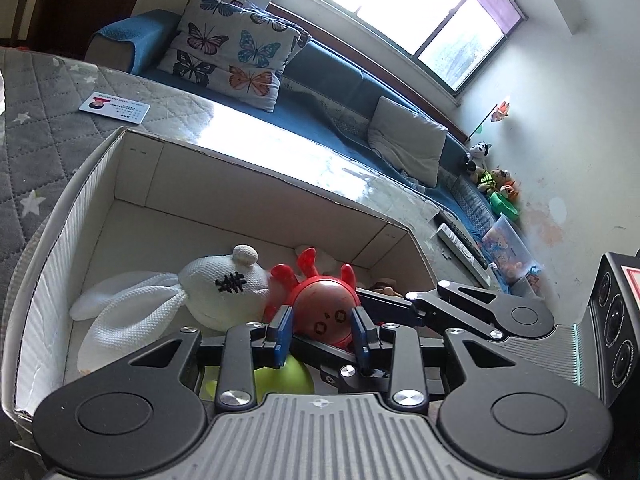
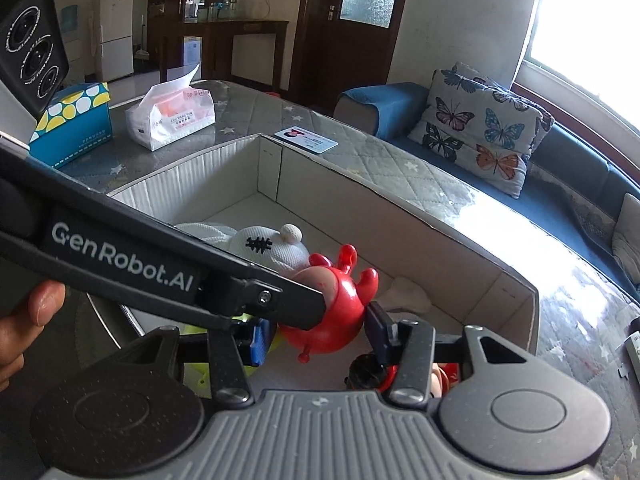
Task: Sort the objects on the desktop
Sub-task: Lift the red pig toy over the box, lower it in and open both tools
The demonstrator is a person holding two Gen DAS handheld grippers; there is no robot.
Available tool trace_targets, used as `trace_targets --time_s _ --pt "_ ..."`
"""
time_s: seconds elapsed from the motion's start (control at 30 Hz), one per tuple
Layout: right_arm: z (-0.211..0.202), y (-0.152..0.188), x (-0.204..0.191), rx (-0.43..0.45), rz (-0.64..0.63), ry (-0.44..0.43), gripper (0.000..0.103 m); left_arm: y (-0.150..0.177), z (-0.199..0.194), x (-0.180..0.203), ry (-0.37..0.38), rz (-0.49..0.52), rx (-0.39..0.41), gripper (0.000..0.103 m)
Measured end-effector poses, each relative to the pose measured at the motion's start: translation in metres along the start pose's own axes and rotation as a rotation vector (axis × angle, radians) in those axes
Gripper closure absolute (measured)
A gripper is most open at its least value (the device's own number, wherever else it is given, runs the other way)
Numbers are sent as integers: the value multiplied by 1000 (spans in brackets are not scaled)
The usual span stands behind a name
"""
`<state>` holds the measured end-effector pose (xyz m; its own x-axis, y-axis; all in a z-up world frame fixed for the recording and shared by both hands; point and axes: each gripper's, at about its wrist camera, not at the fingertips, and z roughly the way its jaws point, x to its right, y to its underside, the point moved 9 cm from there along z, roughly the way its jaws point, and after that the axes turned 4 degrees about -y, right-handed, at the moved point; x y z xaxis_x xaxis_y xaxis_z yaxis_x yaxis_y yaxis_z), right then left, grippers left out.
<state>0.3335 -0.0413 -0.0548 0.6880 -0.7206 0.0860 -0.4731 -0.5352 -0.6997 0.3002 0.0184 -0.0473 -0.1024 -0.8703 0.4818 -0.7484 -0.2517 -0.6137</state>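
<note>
Red toy (image 1: 326,312) sits low in the open box (image 1: 132,172) on the table (image 1: 48,128), touching the white plush (image 1: 228,284). Left hand-held gripper (image 1: 322,332) straddles the toy, blue pads (image 1: 282,324) close at its sides; contact uncertain. Right hand-held gripper (image 2: 316,332) is clamped on the toy. Card (image 1: 114,108) lies beyond the box's far corner.

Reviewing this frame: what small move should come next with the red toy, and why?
Probably open the right gripper to release the red toy: it already sits low inside the box, beside the white plush, and the left gripper seems only to flank it.
</note>
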Motion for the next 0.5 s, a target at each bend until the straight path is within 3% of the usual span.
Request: trace_targets --time_s 0.5 --pt "-6 1 0 10 13 5 53 2 -11 6 -56 38 21 68"
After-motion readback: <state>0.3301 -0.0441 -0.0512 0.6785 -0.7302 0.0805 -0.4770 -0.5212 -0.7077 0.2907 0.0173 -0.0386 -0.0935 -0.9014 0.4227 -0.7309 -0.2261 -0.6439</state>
